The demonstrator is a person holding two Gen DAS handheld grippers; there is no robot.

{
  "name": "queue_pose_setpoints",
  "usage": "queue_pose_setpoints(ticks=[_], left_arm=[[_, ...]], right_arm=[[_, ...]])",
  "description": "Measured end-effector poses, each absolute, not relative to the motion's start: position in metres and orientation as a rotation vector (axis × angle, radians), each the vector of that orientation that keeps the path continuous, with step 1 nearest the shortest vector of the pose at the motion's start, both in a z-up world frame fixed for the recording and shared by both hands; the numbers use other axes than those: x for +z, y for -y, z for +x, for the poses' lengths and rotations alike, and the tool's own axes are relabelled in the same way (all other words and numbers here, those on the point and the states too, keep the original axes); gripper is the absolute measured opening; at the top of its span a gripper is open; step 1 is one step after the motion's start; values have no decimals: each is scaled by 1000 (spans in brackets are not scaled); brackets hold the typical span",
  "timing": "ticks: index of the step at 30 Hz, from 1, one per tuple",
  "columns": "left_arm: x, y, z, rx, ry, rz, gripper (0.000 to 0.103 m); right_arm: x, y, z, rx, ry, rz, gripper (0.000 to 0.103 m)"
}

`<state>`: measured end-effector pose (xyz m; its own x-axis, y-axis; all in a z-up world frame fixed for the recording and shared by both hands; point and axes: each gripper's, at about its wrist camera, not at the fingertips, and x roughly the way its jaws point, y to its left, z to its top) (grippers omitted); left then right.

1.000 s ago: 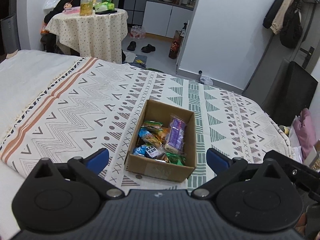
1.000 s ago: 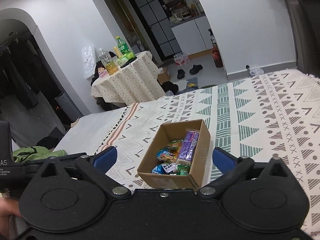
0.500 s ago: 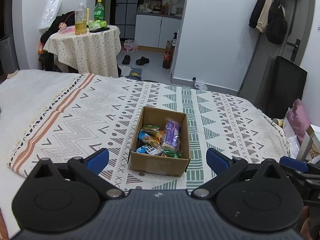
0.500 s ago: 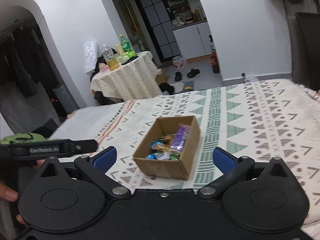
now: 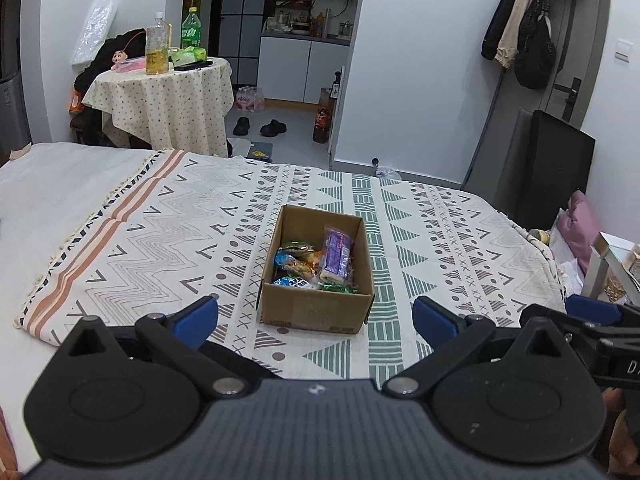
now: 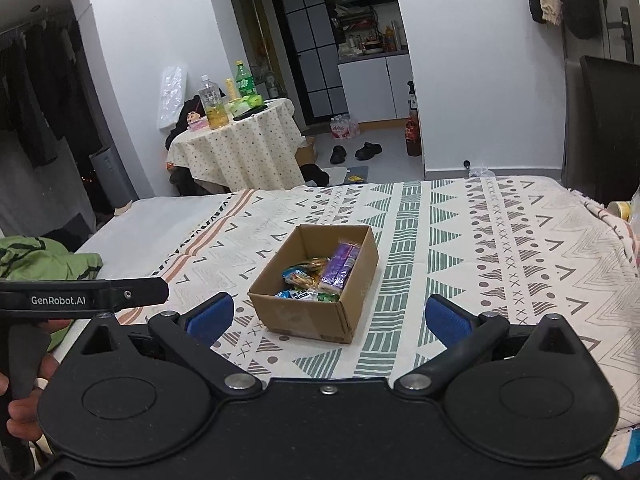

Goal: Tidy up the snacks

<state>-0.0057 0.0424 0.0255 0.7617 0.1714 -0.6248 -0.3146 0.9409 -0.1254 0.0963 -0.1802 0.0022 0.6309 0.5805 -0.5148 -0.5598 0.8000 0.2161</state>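
Observation:
An open cardboard box (image 5: 316, 312) (image 6: 304, 316) sits on the patterned bedspread (image 5: 160, 240) (image 6: 500, 240). Inside it lie several snack packets, among them a purple packet (image 5: 338, 256) (image 6: 340, 266) and blue ones (image 5: 288, 282) (image 6: 294, 294). My left gripper (image 5: 316, 320) hangs open on the near side of the box, blue pads wide apart and empty. My right gripper (image 6: 327, 318) is also open and empty, back from the box's near corner. The left gripper's body (image 6: 80, 298) shows at the left of the right wrist view, held by a hand (image 6: 16, 408).
Beyond the bed stands a round table (image 5: 160, 96) (image 6: 240, 140) with bottles. Shoes (image 5: 260, 126) lie on the floor by a doorway. A black panel (image 5: 552, 168) stands right of the bed. A green garment (image 6: 44, 256) lies at the bed's left.
Both grippers have pulled back and risen away from the box, which now looks smaller and farther. Both stay open and empty.

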Motion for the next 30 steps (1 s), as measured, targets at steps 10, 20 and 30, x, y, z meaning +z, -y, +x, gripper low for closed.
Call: queue_pose_setpoints(ticks=[10, 20, 30], left_arm=[[25, -42, -27, 256, -643, -195, 103], [28, -42, -36, 256, -630, -197, 103], [29, -46, -36, 263, -627, -200, 103]], right_arm=[[4, 180, 76, 654, -580, 25, 103], [3, 183, 73, 652, -578, 32, 103], [6, 185, 76, 647, -573, 40, 103]])
